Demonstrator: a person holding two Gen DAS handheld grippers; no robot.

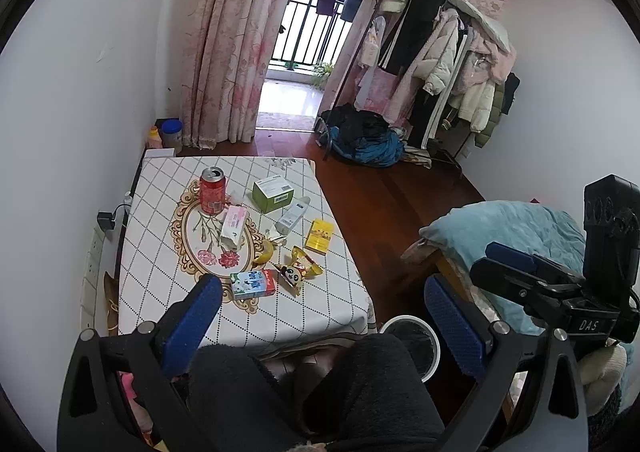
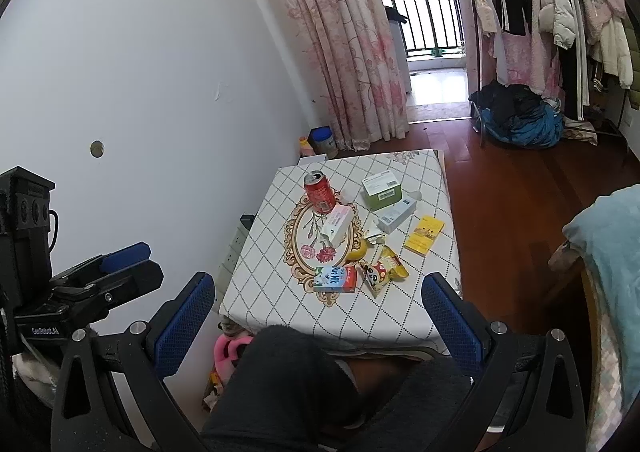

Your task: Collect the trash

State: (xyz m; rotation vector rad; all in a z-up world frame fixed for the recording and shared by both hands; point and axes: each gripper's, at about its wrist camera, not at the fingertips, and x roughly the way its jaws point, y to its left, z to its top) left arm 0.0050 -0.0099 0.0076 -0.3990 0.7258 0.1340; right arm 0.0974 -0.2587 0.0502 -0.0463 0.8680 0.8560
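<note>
Trash lies on a small table (image 1: 168, 292) (image 2: 400, 316) with a checked cloth: a red can (image 1: 212, 191) (image 2: 319, 191), a pink-white pack (image 1: 234, 226) (image 2: 337, 224), a green box (image 1: 273, 191) (image 2: 382, 184), a white box (image 1: 294, 215) (image 2: 396, 215), a yellow box (image 1: 319, 236) (image 2: 424, 235), a banana peel (image 1: 266, 250), a panda snack bag (image 1: 298, 270) (image 2: 380, 272) and a milk carton (image 1: 254, 284) (image 2: 335, 279). A round white bin (image 1: 416, 340) stands on the floor right of the table. My left gripper (image 1: 324, 300) and right gripper (image 2: 318, 292) hang open above the near edge, holding nothing.
A person's dark-trousered knees (image 1: 320, 392) (image 2: 320, 384) fill the foreground. A bed with a teal blanket (image 1: 512, 228) (image 2: 608, 252) is at right, a clothes rack (image 1: 448, 63) and laundry heap (image 1: 364, 139) at the back. The white wall (image 1: 80, 91) adjoins the table's left side.
</note>
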